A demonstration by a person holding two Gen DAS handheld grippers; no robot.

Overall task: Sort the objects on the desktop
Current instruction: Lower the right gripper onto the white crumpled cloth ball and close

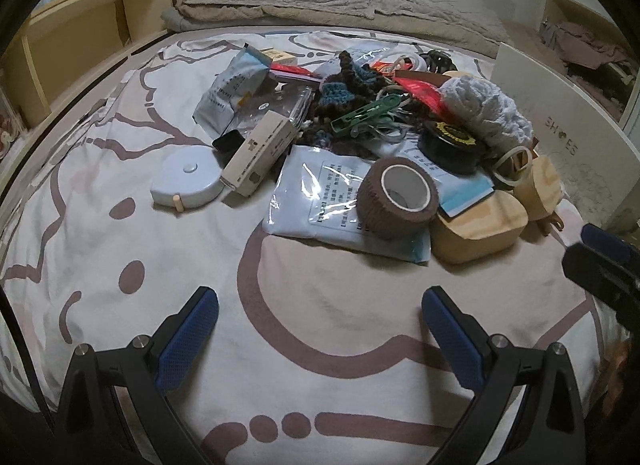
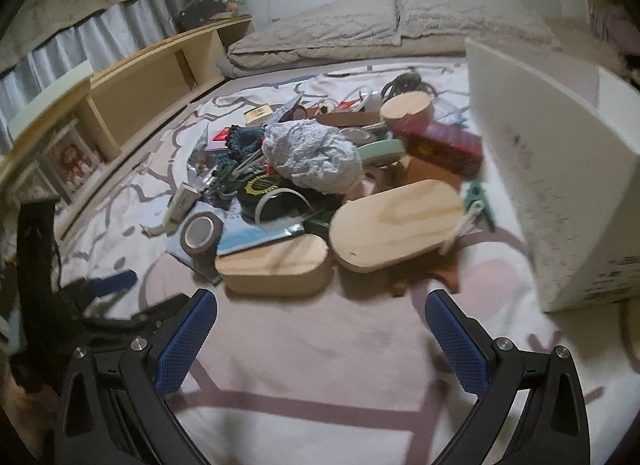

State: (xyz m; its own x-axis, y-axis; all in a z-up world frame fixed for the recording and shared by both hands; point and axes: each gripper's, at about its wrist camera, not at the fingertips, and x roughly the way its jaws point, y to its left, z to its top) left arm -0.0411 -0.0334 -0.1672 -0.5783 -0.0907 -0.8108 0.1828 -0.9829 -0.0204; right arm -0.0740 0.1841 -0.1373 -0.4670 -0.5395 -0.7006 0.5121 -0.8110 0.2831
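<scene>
Nearest the camera in each view are the blue pads of the gripper: the left gripper (image 1: 320, 317) and the right gripper (image 2: 320, 321) both stand wide open and hold nothing, low over the patterned bed cover (image 1: 120, 249). The things to sort lie in one heap on the bed, and I take the brown tape roll (image 1: 394, 201) as landmark. It rests on a flat plastic packet (image 1: 316, 201). Just to the right of the roll, touching its side, is a low wooden box (image 1: 476, 231), and a second wooden box (image 2: 396, 221) leans beside that one. To the left of the roll lie a long cardboard box (image 1: 258, 153) and, further left, a white round tape measure (image 1: 186, 179). Behind the roll are a black spool (image 1: 452, 143), a ball of pale yarn (image 1: 486, 109) and a green clip (image 1: 360, 115). Well to the right of the roll stands a white storage box (image 2: 560, 185), probably a place for sorted things. No sorting seems begun. I think it is good to start with an item at the edge of the heap, for example the roll or the near wooden box, closing on it squarely so the things leaning on it do not slide.
</scene>
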